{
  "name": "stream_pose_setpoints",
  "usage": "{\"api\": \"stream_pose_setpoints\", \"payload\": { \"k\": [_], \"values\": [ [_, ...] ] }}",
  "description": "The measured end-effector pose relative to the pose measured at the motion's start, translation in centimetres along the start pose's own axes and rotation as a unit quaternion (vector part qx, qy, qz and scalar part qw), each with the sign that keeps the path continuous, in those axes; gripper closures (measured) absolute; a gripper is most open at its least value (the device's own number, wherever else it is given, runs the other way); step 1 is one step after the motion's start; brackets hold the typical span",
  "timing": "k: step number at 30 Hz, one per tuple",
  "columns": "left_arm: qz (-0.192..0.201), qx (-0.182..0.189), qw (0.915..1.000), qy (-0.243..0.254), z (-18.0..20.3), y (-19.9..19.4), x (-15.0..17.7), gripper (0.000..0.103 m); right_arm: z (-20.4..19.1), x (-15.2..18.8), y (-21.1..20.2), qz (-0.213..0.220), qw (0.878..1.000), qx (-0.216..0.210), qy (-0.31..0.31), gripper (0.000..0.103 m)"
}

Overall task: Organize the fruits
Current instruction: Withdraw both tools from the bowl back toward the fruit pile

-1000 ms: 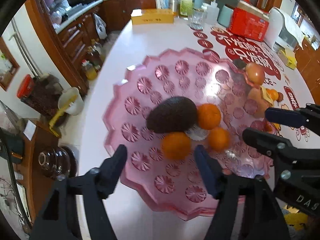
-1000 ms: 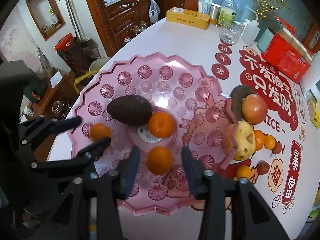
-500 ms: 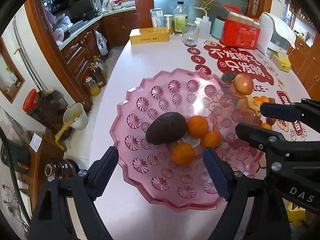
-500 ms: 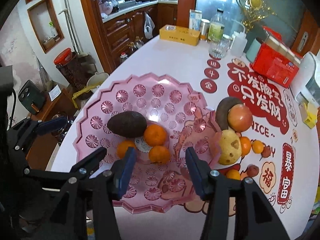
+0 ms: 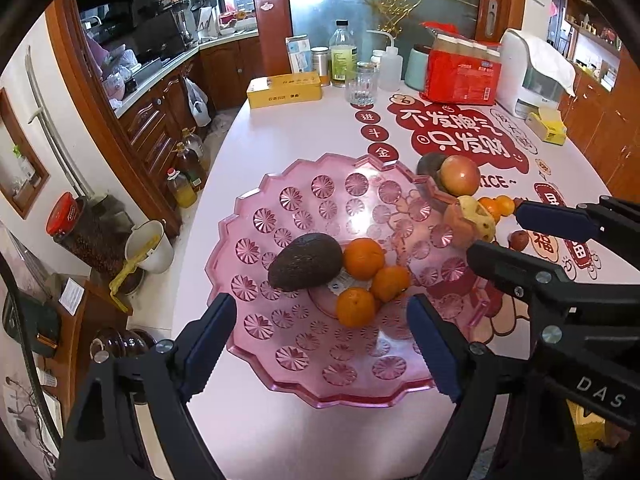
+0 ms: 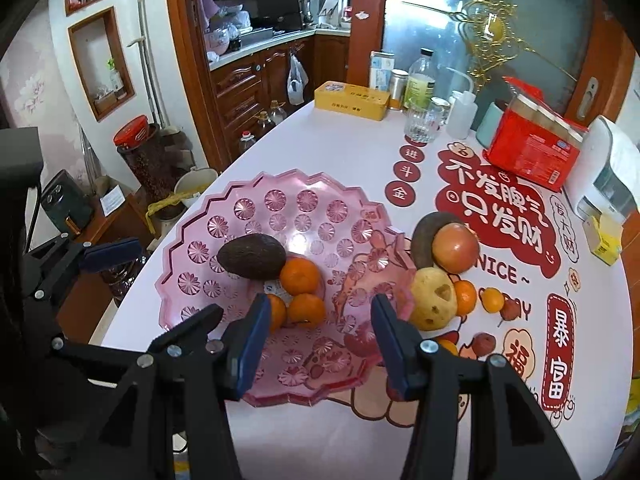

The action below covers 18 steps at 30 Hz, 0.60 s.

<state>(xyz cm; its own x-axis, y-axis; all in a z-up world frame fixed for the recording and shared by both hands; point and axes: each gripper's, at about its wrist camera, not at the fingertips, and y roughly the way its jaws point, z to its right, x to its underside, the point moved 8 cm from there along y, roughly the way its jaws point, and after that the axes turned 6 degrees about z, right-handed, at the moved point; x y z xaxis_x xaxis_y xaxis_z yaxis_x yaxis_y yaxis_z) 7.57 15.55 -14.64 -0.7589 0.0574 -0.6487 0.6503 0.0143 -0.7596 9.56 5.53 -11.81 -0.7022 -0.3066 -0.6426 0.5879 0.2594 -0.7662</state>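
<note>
Already we have an avocado [image 5: 305, 261] and three oranges [image 5: 363, 258] clustered mid-frame in the pink tray [image 5: 320, 396]. Left gripper [image 5: 320, 344] gapes wide and empty, right gripper [image 6: 318, 338] stands half-open and empty, both hovering low, presumably freed for the loose fruit [image 6: 434, 300] right of the tray.

Both tongs tilted down: left tongs [image 5: 322, 344] wide apart, right tongs [image 6: 318, 336] narrower, both w/ nothing between.

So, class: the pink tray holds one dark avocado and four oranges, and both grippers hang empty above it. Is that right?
Not quite. The pink tray holds the dark avocado and three oranges, not four, as the left wrist view shows. The left gripper and the right gripper are indeed empty above it.
</note>
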Motion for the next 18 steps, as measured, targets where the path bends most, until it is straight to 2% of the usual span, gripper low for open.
{"api": "stream_pose_setpoints", "payload": {
  "k": [10, 13, 18],
  "values": [
    [0.024, -0.02, 0.9995, 0.009, 2.1, -2.0, -1.3, 0.017, 2.6, 0.3, -3.0, 0.047, 0.999, 0.0, 0.012, 0.051],
    [0.034, -0.027, 0.9989, 0.017, 3.8, -2.5, -2.2, 0.017, 4.3, 0.4, -4.0, 0.059, 0.998, 0.004, 0.011, 0.051],
    [0.05, -0.027, 0.9984, 0.001, 6.7, -3.4, -4.0, 0.016, 7.4, 0.7, -5.4, 0.065, 0.998, 0.01, 0.001, 0.051]
  ]
}}
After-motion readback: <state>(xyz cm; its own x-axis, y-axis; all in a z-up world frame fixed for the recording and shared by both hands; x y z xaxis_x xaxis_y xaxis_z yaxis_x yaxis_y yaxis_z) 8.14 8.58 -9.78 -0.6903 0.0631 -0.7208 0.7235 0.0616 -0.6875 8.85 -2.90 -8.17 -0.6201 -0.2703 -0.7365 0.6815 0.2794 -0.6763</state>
